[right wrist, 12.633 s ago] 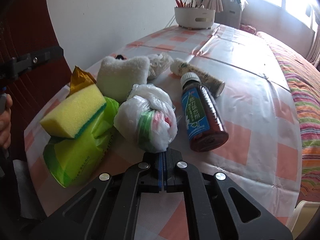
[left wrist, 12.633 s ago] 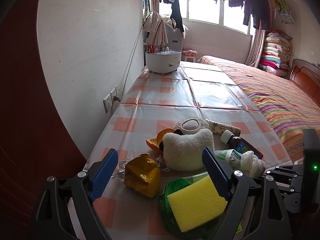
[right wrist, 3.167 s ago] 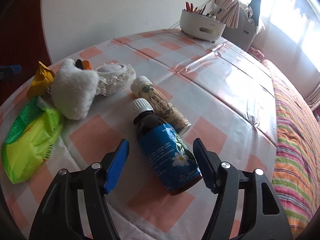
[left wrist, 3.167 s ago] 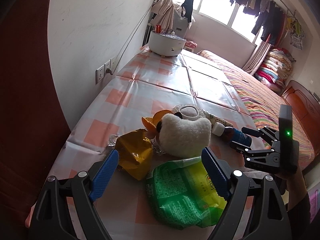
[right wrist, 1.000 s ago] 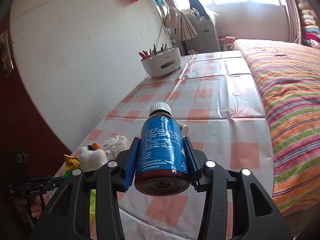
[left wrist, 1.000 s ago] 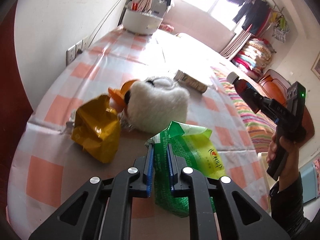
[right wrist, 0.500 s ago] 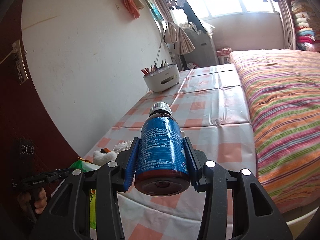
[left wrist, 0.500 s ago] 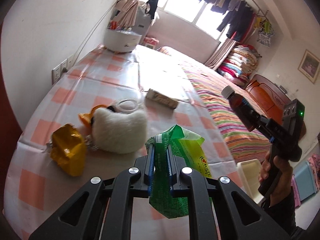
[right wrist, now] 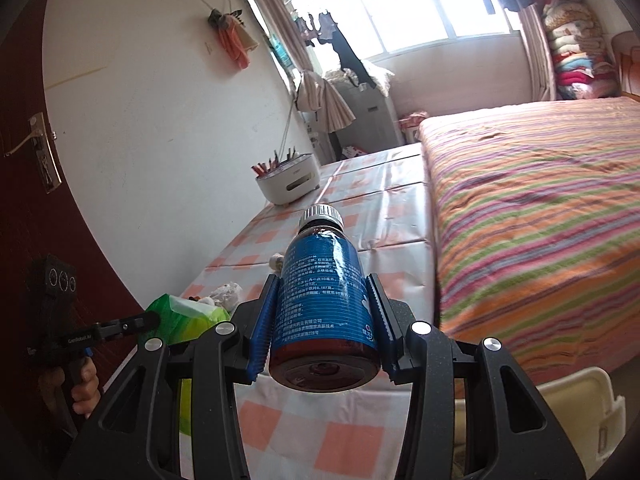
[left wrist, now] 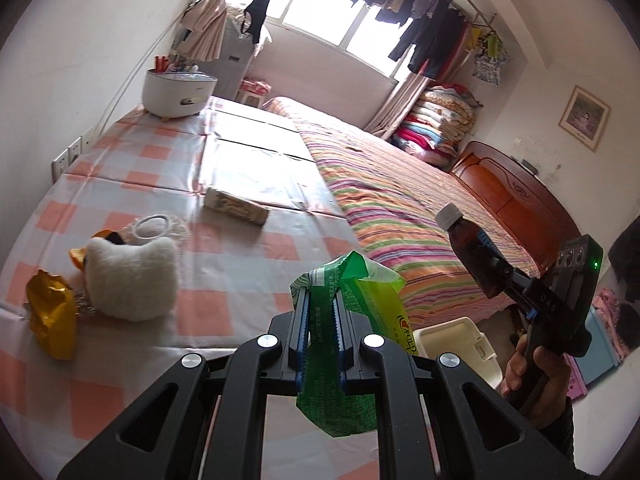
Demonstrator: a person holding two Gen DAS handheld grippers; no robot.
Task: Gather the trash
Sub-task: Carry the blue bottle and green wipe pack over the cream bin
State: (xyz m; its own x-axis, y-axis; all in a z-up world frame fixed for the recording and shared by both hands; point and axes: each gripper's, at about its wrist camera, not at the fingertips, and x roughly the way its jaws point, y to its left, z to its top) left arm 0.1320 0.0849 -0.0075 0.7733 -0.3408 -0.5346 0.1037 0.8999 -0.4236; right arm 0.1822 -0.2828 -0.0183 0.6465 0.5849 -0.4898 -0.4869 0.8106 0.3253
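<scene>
Left tool pinched narrow on green snack bag, held off the tabletop. Right tool clamped on brown medicine bottle, blue label, raised over the near tabletop edge. Half a second ago both sat lower; the view now tilts further toward the bed. White bin below, partly hidden. Bottle label text unreadable.

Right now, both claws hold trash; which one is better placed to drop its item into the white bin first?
Probably the right claw. Its bottle hangs past the table edge, beside the bin. The left claw holds its green bag over the table.
</scene>
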